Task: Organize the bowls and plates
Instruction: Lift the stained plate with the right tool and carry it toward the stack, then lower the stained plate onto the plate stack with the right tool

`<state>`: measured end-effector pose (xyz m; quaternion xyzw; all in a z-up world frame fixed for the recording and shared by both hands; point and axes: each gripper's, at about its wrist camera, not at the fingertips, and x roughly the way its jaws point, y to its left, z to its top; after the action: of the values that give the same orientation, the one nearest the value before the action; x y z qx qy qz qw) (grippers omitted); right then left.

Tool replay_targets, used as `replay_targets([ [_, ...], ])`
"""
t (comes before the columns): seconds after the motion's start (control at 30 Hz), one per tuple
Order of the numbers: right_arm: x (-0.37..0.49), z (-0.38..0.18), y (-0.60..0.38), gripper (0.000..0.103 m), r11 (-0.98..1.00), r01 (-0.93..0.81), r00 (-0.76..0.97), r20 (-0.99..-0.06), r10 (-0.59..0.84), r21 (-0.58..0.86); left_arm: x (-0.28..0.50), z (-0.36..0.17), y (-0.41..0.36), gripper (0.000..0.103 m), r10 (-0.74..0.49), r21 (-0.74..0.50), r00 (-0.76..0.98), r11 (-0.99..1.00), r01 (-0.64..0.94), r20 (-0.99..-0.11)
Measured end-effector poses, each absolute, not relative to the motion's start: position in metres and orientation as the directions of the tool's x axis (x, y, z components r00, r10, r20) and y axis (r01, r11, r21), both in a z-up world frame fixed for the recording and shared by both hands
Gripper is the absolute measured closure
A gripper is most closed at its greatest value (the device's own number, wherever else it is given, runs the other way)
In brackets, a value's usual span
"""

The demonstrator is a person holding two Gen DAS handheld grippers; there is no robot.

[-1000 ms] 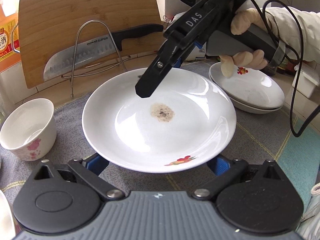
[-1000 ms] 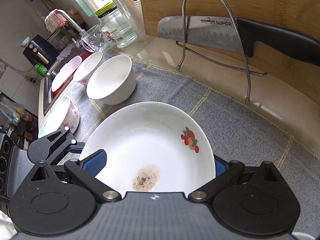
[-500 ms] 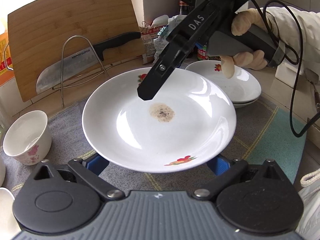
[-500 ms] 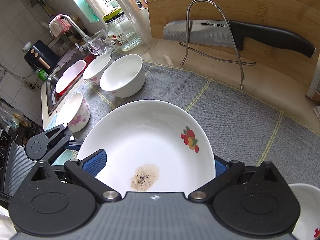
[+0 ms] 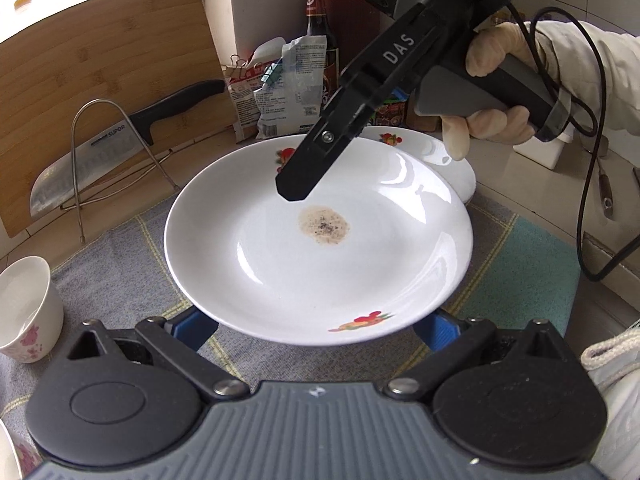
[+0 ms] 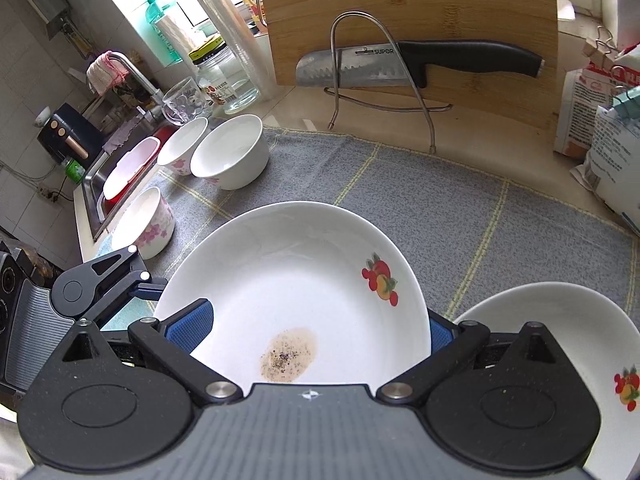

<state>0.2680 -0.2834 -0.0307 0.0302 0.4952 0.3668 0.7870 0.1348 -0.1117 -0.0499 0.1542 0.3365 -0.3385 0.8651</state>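
Note:
A white plate (image 5: 280, 272) with fruit prints and a brown stain in its middle hangs above the grey cloth. My left gripper (image 5: 314, 328) holds its near rim, blue pads set wide at either side. My right gripper (image 6: 312, 320) grips the opposite rim; in the left wrist view one of its black fingers (image 5: 304, 176) lies over the plate, held by a gloved hand (image 5: 492, 92). A stack of matching plates (image 5: 444, 156) sits just behind; in the right wrist view the stack (image 6: 568, 356) is at lower right. Three white bowls (image 6: 230, 156) (image 6: 182, 146) (image 6: 144, 224) stand at the left.
A bamboo cutting board (image 6: 412, 12) leans at the back with a knife (image 6: 400, 66) on a wire rack. A sink (image 6: 120, 168) with a tap lies far left. Food bags (image 5: 280, 88) and a dark bottle (image 5: 316, 12) stand behind the stack. Another bowl (image 5: 24, 312) sits lower left.
Both grippers have carried the plate to the right. The board and knife slid left in view, and the plate stack now lies right behind the held plate.

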Motion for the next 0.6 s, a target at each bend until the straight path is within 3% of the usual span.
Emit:
replay_targets([
  [0.6, 0.241, -0.035, -0.361, 0.000, 0.801, -0.435, 0.318, -0.762, 0.564, 0.411, 0.146, -0.053, -0.174, 0.001, -0.550, 0.032, 0.461, 0.618, 0.786, -0.697],
])
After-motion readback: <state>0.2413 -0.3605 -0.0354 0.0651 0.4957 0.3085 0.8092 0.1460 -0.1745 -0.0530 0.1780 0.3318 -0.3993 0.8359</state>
